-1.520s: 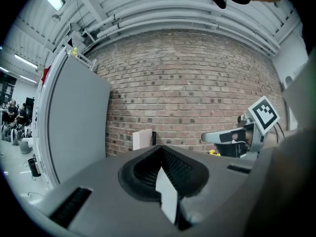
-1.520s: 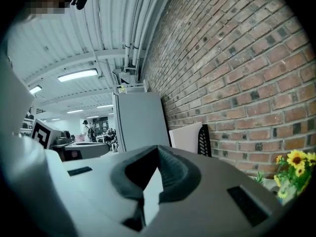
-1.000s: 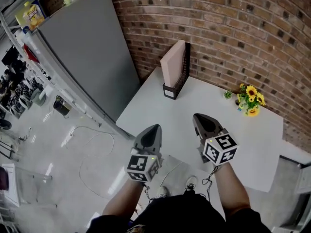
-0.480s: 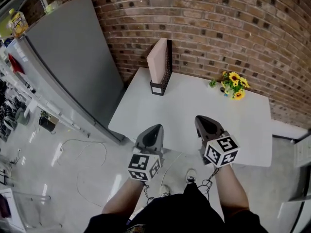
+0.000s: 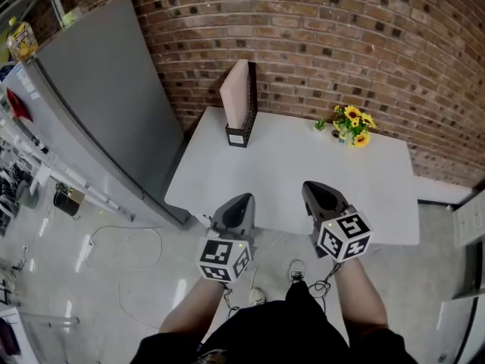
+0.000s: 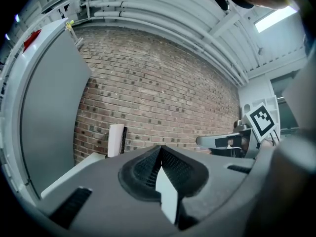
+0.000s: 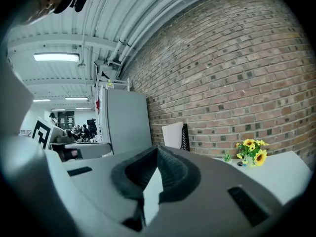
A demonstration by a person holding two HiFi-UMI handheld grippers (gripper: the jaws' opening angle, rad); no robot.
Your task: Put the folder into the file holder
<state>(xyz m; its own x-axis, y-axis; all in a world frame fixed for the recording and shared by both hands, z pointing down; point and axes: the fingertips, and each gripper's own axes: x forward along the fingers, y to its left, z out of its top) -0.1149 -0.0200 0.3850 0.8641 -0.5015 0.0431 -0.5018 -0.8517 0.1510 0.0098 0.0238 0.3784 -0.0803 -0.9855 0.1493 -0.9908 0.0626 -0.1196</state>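
Observation:
A pale pink folder point(image 5: 234, 95) stands upright in the black mesh file holder point(image 5: 245, 120) at the far left corner of the white table point(image 5: 303, 173), against the brick wall. Both show small in the left gripper view, folder point(image 6: 115, 139) and holder point(image 6: 123, 139), and in the right gripper view, folder point(image 7: 173, 135) and holder point(image 7: 185, 137). My left gripper point(image 5: 241, 200) is shut and empty, off the table's near edge over the floor. My right gripper point(image 5: 315, 189) is shut and empty above the table's near edge. Both point level toward the wall, far from the holder.
A small pot of sunflowers point(image 5: 350, 124) stands at the table's back, right of the holder. A tall grey partition panel point(image 5: 106, 105) runs along the left. Cables lie on the shiny floor point(image 5: 129, 256) below it. The person's feet show by the table's near edge.
The table and holder have shrunk and shifted left in the head view: both grippers have drawn back from the table. Both stay shut and empty.

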